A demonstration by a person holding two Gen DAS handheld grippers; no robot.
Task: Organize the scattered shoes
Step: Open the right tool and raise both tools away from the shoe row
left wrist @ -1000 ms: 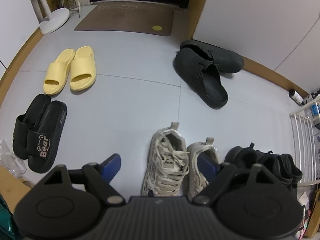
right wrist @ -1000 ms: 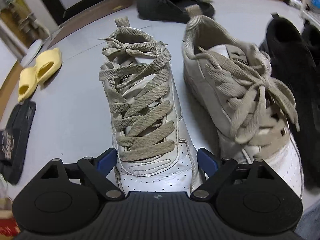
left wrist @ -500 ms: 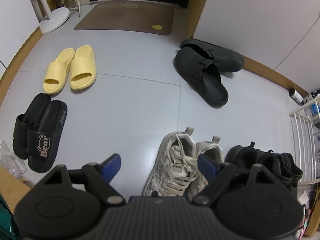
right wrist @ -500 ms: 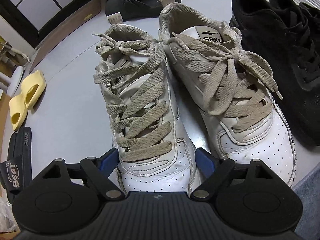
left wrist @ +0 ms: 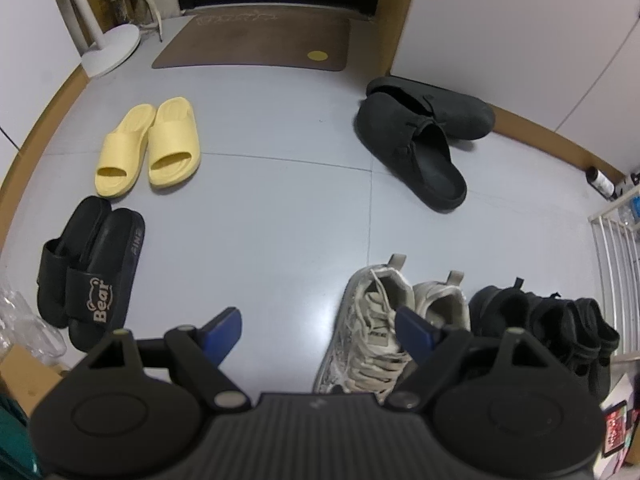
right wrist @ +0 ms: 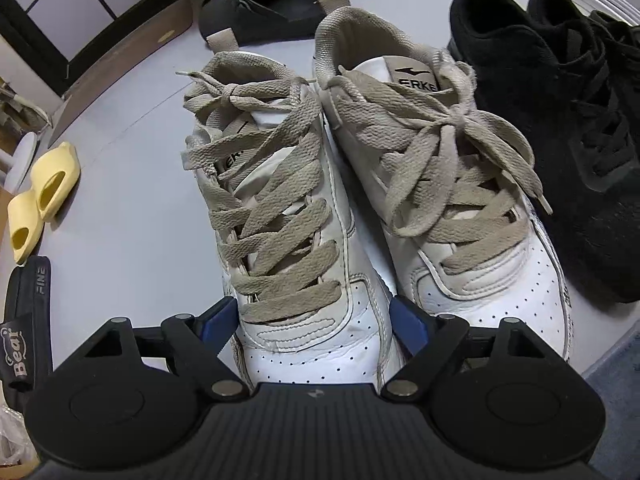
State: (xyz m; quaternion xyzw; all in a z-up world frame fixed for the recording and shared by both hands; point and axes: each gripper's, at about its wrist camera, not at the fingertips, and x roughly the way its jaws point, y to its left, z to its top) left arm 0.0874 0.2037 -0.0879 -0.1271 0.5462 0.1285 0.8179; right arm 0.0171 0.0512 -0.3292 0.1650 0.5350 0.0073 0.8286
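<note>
My right gripper [right wrist: 312, 308] is shut on the toe of the left white sneaker [right wrist: 280, 208], one blue pad on each side of it. This sneaker stands side by side with the right white sneaker [right wrist: 460, 200], their inner edges touching. A pair of black sneakers [right wrist: 560, 120] stands just to the right. In the left wrist view the white pair [left wrist: 368, 320] and the black sneakers [left wrist: 540, 320] line up along the lower right. My left gripper [left wrist: 316, 318] hangs open above the grey floor, holding nothing.
Black clogs [left wrist: 420, 140] lie by the right wall, one across the other. Yellow slides [left wrist: 152, 144] and black Bear slides [left wrist: 88, 272] sit paired at the left. A brown doormat [left wrist: 256, 40] and a white stand base [left wrist: 112, 48] are at the back, a white rack [left wrist: 616, 260] at the right.
The left white sneaker, held in my right gripper, has swung and slid right until it stands tight against its mate. The left gripper has kept still.
</note>
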